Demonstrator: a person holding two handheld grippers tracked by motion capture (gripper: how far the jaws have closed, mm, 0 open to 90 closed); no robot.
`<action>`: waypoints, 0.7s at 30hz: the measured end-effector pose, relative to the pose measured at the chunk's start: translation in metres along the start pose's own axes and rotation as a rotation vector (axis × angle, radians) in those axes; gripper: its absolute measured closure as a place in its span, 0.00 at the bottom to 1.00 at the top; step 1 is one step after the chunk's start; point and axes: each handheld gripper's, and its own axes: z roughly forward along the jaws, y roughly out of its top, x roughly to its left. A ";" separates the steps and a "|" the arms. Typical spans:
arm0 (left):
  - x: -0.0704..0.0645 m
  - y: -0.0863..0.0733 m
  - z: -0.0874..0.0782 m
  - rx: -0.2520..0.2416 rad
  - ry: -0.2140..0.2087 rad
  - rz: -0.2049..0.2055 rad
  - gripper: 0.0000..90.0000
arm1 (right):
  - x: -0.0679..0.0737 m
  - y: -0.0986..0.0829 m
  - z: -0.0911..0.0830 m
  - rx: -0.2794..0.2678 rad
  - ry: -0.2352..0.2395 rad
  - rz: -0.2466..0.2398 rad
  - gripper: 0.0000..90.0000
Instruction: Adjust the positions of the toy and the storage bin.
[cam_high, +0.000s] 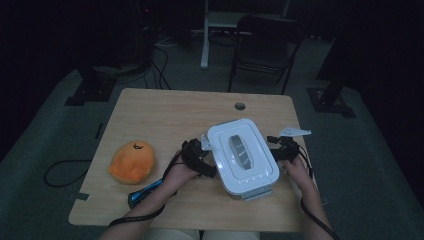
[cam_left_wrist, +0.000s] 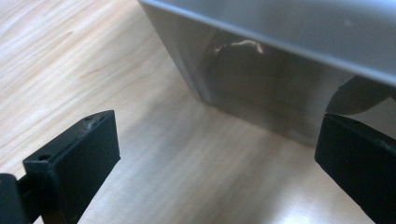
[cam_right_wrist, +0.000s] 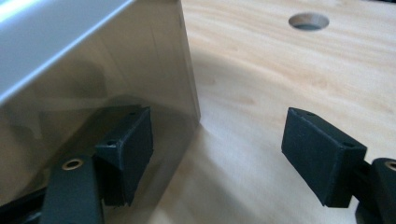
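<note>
Box (cam_high: 242, 156) sits mid-table, plush (cam_high: 132, 161) to its left. My left claw (cam_left_wrist: 217, 154) and right claw (cam_right_wrist: 219, 154) flank its sides, both wide open, holding nothing. Step looks like bracing; next, press inward evenly.

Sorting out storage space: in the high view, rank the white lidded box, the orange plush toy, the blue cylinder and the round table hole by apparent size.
1. White rectangular lidded box
2. Orange rounded plush toy
3. Blue cylinder, partly hidden by the forearm
4. Round hole in the wooden table
</note>
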 end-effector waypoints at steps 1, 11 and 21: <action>-0.003 -0.001 -0.001 -0.003 -0.003 0.000 0.01 | 0.001 -0.003 -0.002 0.007 -0.005 -0.007 0.27; -0.024 -0.015 -0.013 -0.036 -0.048 0.018 0.01 | 0.010 -0.022 -0.017 -0.004 0.022 0.010 0.27; -0.039 -0.047 -0.010 0.031 -0.136 0.059 0.01 | 0.005 -0.020 -0.050 -0.050 -0.118 0.076 0.18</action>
